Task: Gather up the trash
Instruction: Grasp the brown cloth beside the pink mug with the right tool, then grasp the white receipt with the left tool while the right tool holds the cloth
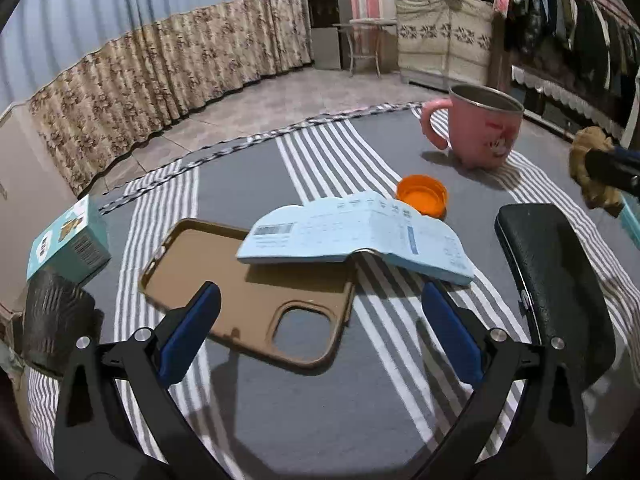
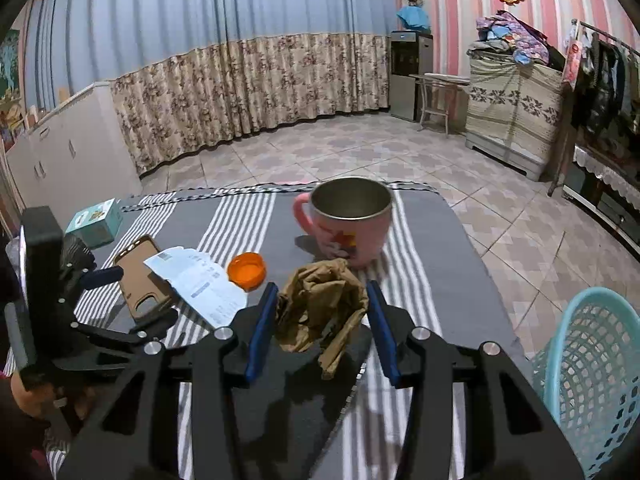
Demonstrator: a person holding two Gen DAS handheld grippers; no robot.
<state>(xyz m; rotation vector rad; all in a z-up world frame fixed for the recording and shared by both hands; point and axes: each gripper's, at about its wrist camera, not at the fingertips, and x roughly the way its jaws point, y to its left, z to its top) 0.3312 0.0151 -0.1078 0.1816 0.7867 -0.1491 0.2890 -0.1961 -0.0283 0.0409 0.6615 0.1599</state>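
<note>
My right gripper (image 2: pixel 322 288) is shut on a crumpled brown paper (image 2: pixel 320 312), held just above the striped grey tablecloth (image 2: pixel 432 280) in front of the pink cup (image 2: pixel 352 224). The left wrist view catches that paper (image 1: pixel 588 164) at the right edge. My left gripper (image 1: pixel 320 288) is open and empty, low over a brown phone case (image 1: pixel 248 300). A folded light blue paper slip (image 1: pixel 360 236) overlaps the case's far end. An orange cap (image 1: pixel 422 196) lies open side up behind the slip. A teal mesh basket (image 2: pixel 592 368) stands off the table's right side.
A teal box (image 1: pixel 68 244) sits at the table's left edge beside a dark ribbed cylinder (image 1: pixel 56 320). A black textured case (image 1: pixel 556 280) lies at the right of my left gripper. The pink cup (image 1: pixel 480 132) stands at the back. Tiled floor surrounds the table.
</note>
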